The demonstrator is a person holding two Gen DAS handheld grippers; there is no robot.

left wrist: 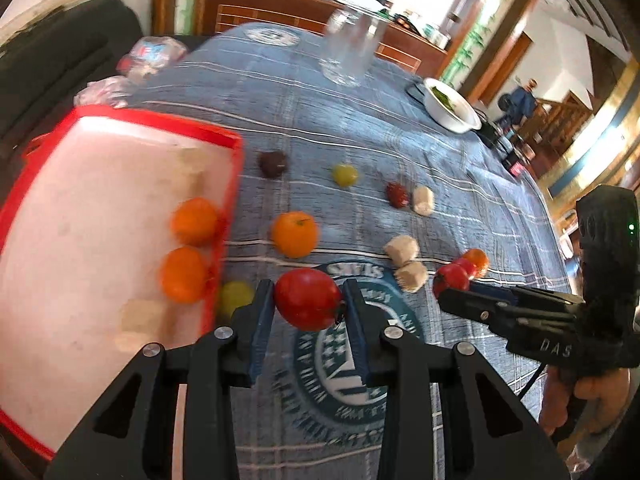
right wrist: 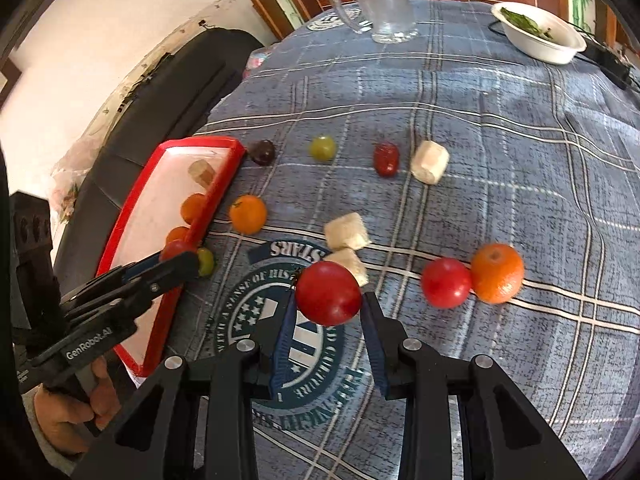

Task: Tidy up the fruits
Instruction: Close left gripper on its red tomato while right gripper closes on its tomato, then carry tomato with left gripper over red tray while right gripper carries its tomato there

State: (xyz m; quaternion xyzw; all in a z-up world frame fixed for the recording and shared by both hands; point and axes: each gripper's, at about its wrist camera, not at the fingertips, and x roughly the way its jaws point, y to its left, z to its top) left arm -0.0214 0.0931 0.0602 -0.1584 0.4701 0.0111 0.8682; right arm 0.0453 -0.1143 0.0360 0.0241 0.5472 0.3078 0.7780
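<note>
Left gripper (left wrist: 308, 300): closed on a red tomato (left wrist: 307, 299), the blue pads pressing its two sides; held clear of the cloth, just beside the tray's near corner.
Right gripper (right wrist: 326, 300): closed on a second red tomato (right wrist: 328, 293), held above the crest printed on the blue plaid tablecloth (right wrist: 500, 128).
Red-rimmed tray (left wrist: 224, 136): at the left edge of the table; holds two oranges (left wrist: 194, 221) against its right rim and some pale blocks, blurred in the left view.
Fruit not yet sorted: an orange (right wrist: 248, 214) just outside the rim, a green fruit (right wrist: 322, 147), a dark plum-like one (right wrist: 262, 152), a small red one (right wrist: 386, 159), a loose tomato (right wrist: 446, 282) touching another orange (right wrist: 497, 273), and pale cubes (right wrist: 346, 231).
Step in hand, judged: carrying both tomatoes to the tray.
Doing it well: lift over the raised rim, not into it; set down on bare floor away from the oranges; part the pads only once the fruit rests, as tomatoes roll and bruise.
Left view only: the tray's full floor and free space.
Right view only: the tomato-orange pair unobstructed, the clear glass jug's (right wrist: 386, 4) handle, greens in the white bowl (right wrist: 538, 46).
Hedge: the fruit at the tray corner beside the left fingers is probably a green grape; too blurred to confirm.
</note>
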